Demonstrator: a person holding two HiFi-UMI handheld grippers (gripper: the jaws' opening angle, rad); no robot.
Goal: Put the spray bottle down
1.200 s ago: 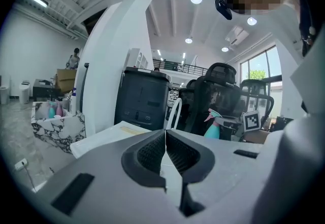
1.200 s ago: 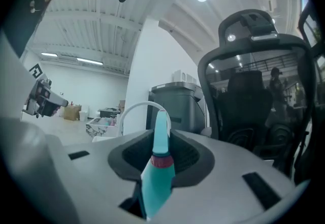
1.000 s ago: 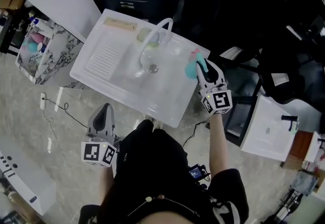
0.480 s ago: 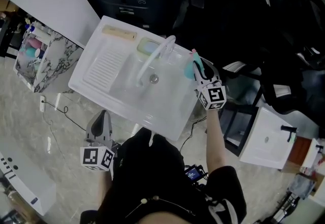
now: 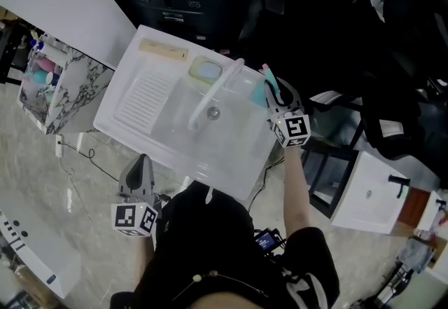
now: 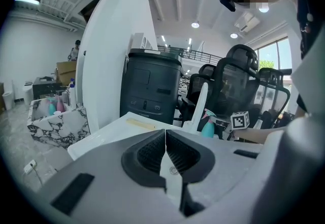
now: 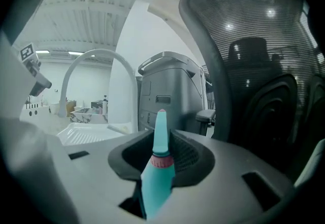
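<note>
right gripper [image 7: 161,147] had its jaws pinching the teal spray bottle [image 7: 156,177], with the pink collar between the pads and the nozzle poking up past them. in the head view the bottle sat over the right rim of the white sink [image 5: 143,94], just beside the curved white faucet [image 5: 213,94]. couldn't tell if its base touched the rim. left gripper [image 6: 165,139] had its jaws pressed together with nothing between them. it was held low in front of the sink's near edge, well apart from the bottle. a greenish dish [image 5: 205,71] lay at the sink's back rim, and a beige strip [image 5: 163,50] lay further left along it. a marbled basket [image 5: 52,87] with bottles stood off the sink's left side. a dark cabinet [image 6: 150,83] stood behind the sink. a black mesh chair [image 7: 254,55] was close by the right gripper.
</note>
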